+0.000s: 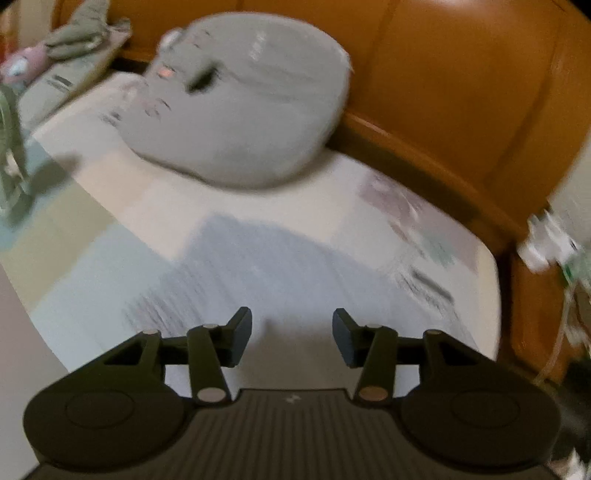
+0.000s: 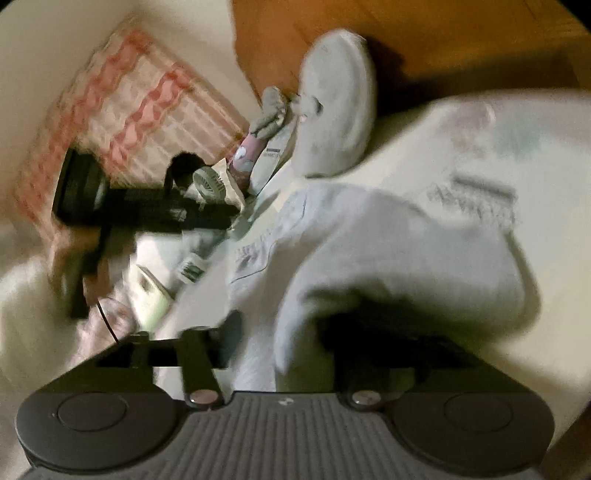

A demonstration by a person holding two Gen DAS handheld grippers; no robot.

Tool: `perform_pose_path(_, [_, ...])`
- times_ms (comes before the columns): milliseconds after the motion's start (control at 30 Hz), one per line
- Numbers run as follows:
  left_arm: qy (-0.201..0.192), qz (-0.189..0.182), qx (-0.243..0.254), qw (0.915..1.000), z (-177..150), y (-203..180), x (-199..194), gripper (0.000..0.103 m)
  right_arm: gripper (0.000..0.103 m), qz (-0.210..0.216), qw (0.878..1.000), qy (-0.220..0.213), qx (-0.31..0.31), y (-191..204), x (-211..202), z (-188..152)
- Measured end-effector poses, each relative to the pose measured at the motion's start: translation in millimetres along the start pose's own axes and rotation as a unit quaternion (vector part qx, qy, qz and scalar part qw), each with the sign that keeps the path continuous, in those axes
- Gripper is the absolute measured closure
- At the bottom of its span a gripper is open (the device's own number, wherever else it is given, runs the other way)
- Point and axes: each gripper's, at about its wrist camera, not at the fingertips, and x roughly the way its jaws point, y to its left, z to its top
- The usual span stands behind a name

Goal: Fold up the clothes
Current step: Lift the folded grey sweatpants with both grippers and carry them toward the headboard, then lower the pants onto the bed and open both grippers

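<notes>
Pale blue garment (image 2: 369,251) lies bunched on the bed sheet (image 2: 461,147), heaped straight ahead of the right gripper (image 2: 284,332), with a thick fold running down between its 2 fingers. Left finger (image 2: 231,332) stands clear beside the fold; the right finger is lost in shadow under the cloth. Jaws look spread wide, cloth loose in the gap, no pinch visible, so released. Picture is motion-blurred. From the left wrist, the same garment (image 1: 258,258) shows as a flat blue-grey patch on the sheet (image 1: 166,206), just ahead of the left gripper (image 1: 291,336). Its 2 pads (image 1: 238,339) stand apart with bare sheet between them, holding nothing: released. Beyond the garment, ahead of the left gripper, a grey pillow (image 1: 251,103) rests against the orange headboard (image 1: 443,92). Far to its upper left, a crumpled olive cloth (image 1: 85,33). To its right, past the bed edge, white clutter, too blurred to tell what. From the right wrist, the left gripper's black body (image 2: 147,210) sits ahead and to the left, with a small fan (image 2: 208,182) near it and a pink-patterned cloth (image 2: 129,103) behind.
</notes>
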Motion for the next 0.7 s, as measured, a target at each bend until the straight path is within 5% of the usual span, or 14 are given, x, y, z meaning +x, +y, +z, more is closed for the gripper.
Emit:
perform_pose_path(100, [0.002, -0.035, 0.0, 0.9994, -41, -14, -5, 0.052, 0.023, 0.021, 0.994, 0.009, 0.109, -33, -7, -5])
perform_pose_path(200, [-0.024, -0.055, -0.016, 0.9981, -82, -22, -19, 0.048, 0.021, 0.068, 0.974, -0.007, 0.215, -64, -11, -6])
perform_pose_path(300, [-0.055, -0.072, -0.02, 0.9957, -115, -29, -32, 0.038, 0.008, 0.092, 0.955, -0.041, 0.28, -78, -14, -1])
perform_pose_path(400, [-0.072, -0.071, -0.034, 0.9943, -147, -37, -38, 0.033, 0.011, 0.071, 0.946, -0.072, 0.307, -83, -16, 7])
perform_pose_path(467, [-0.068, -0.071, -0.04, 0.9943, -163, -40, -36, 0.033, 0.027, 0.019, 0.959, -0.078, 0.27, -75, -14, 17])
perform_pose_path(533, [-0.072, -0.062, -0.037, 0.9948, -173, -42, -36, 0.033, 0.066, -0.044, 0.973, -0.078, 0.211, -61, -12, 25])
perform_pose_path(700, [-0.085, -0.055, -0.048, 0.9937, -181, -36, -44, 0.033, 0.084, -0.123, 0.986, -0.089, 0.07, -34, -16, 46])
